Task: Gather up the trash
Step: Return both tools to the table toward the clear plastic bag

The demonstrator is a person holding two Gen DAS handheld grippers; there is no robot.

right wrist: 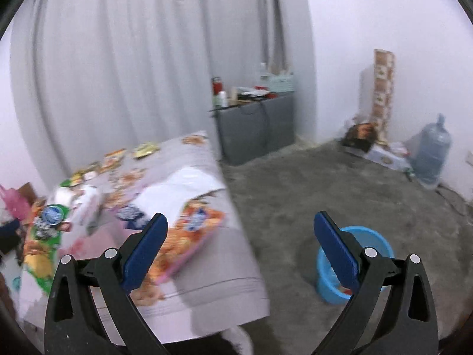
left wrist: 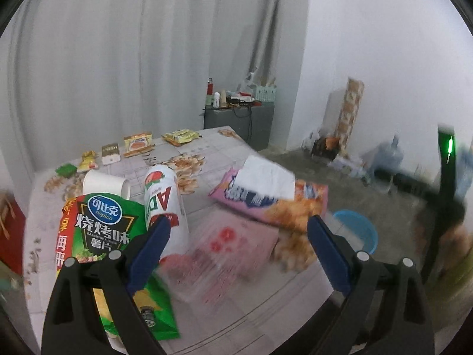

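Nearest my left gripper (left wrist: 239, 247), whose blue pads stand spread wide with nothing between them, lies a clear plastic tray (left wrist: 224, 254) with red marks, blurred, flat near the table's (left wrist: 266, 298) front edge. Just left of it a green barbecue chip bag (left wrist: 97, 230) rests partly under my left finger, and a white AD bottle (left wrist: 165, 204) lies on its side against the bag, with a white paper cup (left wrist: 103, 185) tipped over just behind. To the right, a pink tissue pack (left wrist: 266, 189) with a white sheet sticking up sits near the right edge, an orange snack bag (left wrist: 298, 210) touching it. Small wrappers (left wrist: 139, 145) line the far edge. A blue bin (left wrist: 357, 233) stands on the floor just beyond the right edge. From the right wrist, my right gripper (right wrist: 240, 251) is also spread and empty, hanging over the table's (right wrist: 207, 295) front right corner. The orange snack bag (right wrist: 189, 236) lies beside my left finger, the tissue pack's white sheet (right wrist: 183, 189) behind it, the green chip bag (right wrist: 41, 242) toward the left edge, all blurred. The blue bin (right wrist: 375, 242) stands on grey floor, partly behind my right finger; a water jug (right wrist: 431, 151) stands by the far wall.
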